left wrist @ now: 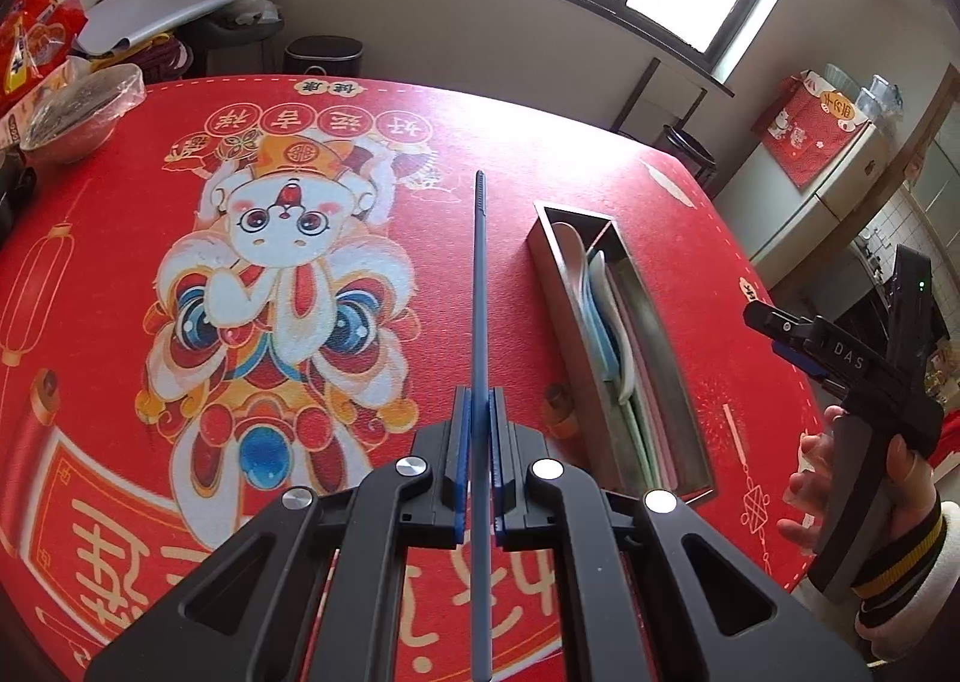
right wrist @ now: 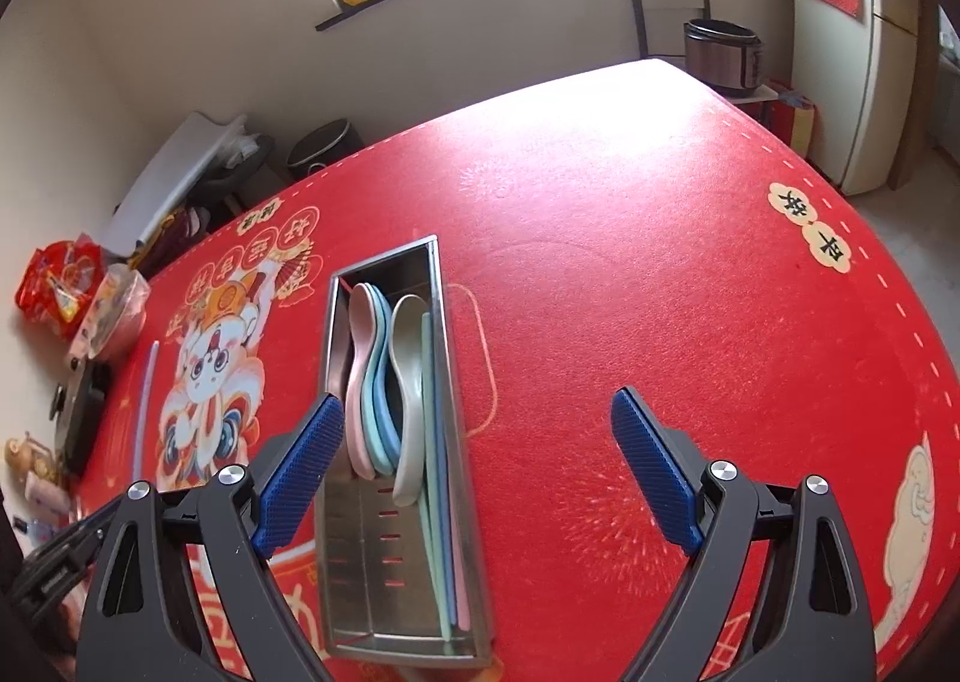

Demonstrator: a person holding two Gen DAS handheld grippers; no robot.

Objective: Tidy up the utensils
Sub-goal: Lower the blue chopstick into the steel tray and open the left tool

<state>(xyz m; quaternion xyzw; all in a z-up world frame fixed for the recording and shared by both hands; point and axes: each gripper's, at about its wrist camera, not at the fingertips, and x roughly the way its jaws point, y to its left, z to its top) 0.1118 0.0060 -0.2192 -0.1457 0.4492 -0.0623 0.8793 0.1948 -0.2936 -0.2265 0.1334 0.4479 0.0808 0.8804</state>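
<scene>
Red festive cloth, printed with a cartoon lion dancer, covers the table beneath both tongs. Steel utensil tray lies below the right gripper, partly between its wide-spread blue pads, holding pastel spoons and chopsticks. Left of the tray, the left gripper pinches a blue chopstick, which juts ahead of its closed pads, raised above the cloth.
</scene>
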